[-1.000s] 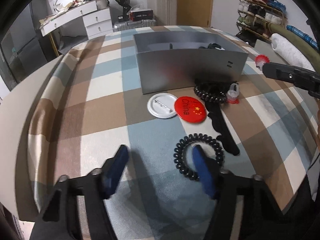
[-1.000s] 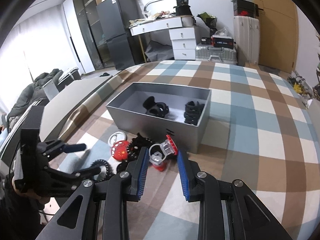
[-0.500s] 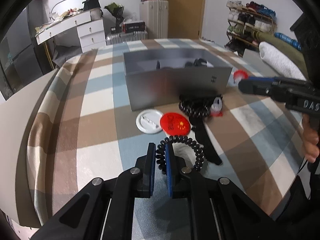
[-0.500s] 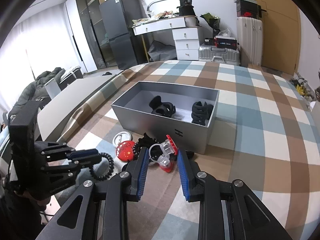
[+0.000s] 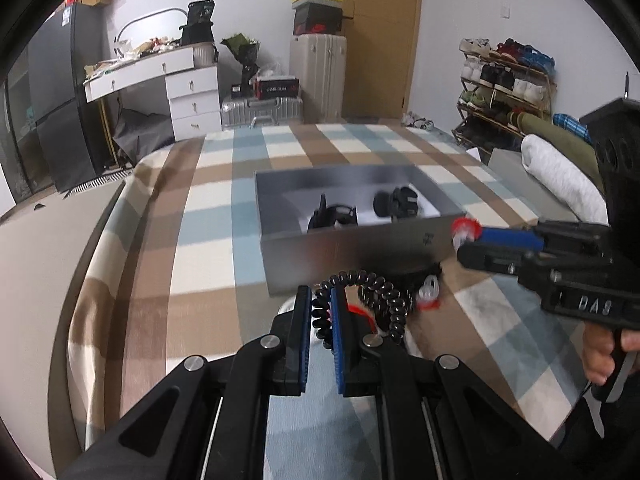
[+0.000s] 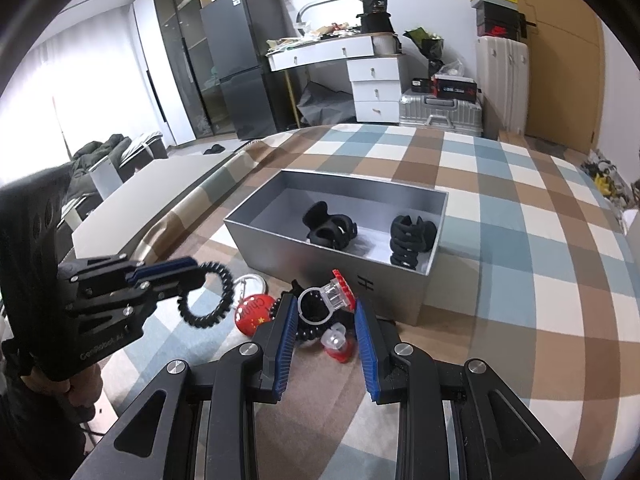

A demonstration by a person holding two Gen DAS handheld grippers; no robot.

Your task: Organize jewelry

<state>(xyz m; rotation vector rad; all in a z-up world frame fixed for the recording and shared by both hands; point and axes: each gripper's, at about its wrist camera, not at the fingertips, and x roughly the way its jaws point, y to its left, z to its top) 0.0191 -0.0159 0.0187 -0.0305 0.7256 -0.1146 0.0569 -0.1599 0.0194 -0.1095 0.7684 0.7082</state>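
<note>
My left gripper [image 5: 321, 312] is shut on a black spiral hair tie [image 5: 372, 296] and holds it lifted above the checked cloth, in front of the grey box [image 5: 344, 248]; it also shows in the right wrist view [image 6: 208, 296]. My right gripper [image 6: 326, 312] is shut on a clear ring with a red gem top [image 6: 334, 298], just in front of the box's [image 6: 320, 252] near wall. Two black hair items [image 6: 330, 230] [image 6: 410, 238] lie inside the box.
On the cloth below lie a red "China" badge [image 6: 254, 314], a white badge [image 6: 250, 282], another black spiral tie [image 6: 308, 330] and a second red-and-clear ring [image 6: 336, 344]. The bed edge drops off at the left.
My left gripper closed on the spiral hair tie and lifted it off the cloth toward the box. My right gripper kept hold of the ring and rose slightly.
</note>
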